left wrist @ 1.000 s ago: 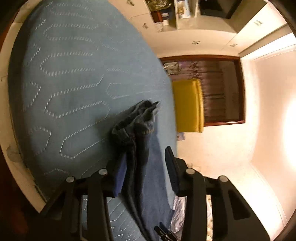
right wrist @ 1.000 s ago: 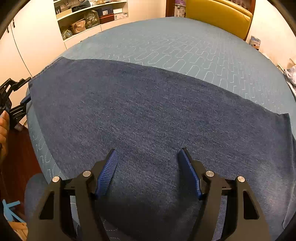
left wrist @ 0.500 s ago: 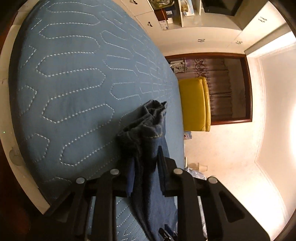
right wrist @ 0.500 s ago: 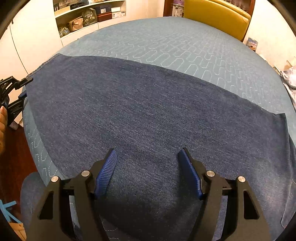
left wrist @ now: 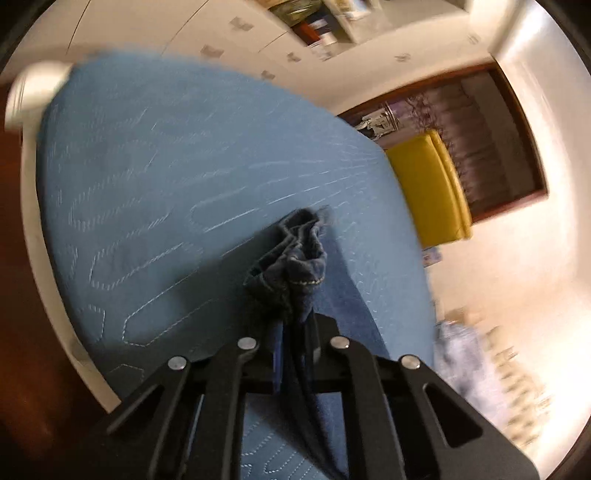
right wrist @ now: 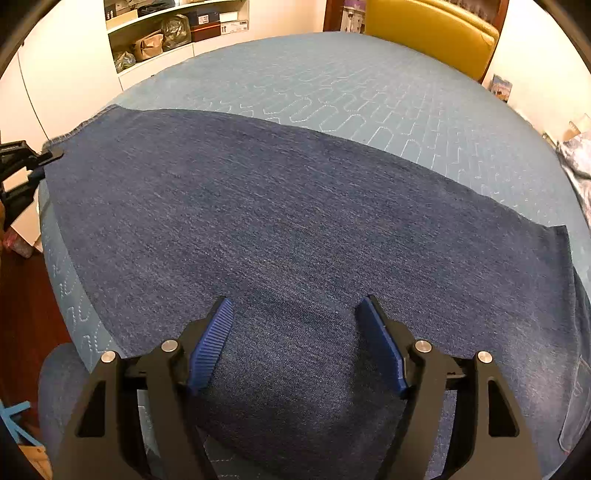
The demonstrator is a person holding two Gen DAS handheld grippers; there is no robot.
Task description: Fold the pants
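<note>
Dark blue jeans (right wrist: pixel 295 221) lie spread flat across the blue quilted bed (right wrist: pixel 369 81) in the right wrist view. My right gripper (right wrist: pixel 295 314) is open and hovers just above the middle of the denim. My left gripper (left wrist: pixel 295 332) is shut on the bunched hem end of the jeans (left wrist: pixel 295 262), held over the bed's edge. The left gripper also shows at the far left of the right wrist view (right wrist: pixel 22 166), at the hem.
A yellow headboard (right wrist: pixel 432 29) stands at the far side of the bed. Shelves with bags (right wrist: pixel 166 33) line the wall at the back left. Wooden floor (right wrist: pixel 22 314) lies off the bed's left edge. Pale cloth (right wrist: pixel 580 155) lies at the right.
My left gripper has shut on the bunched hem and swung, blurring its view. The right gripper has stayed open over the denim.
</note>
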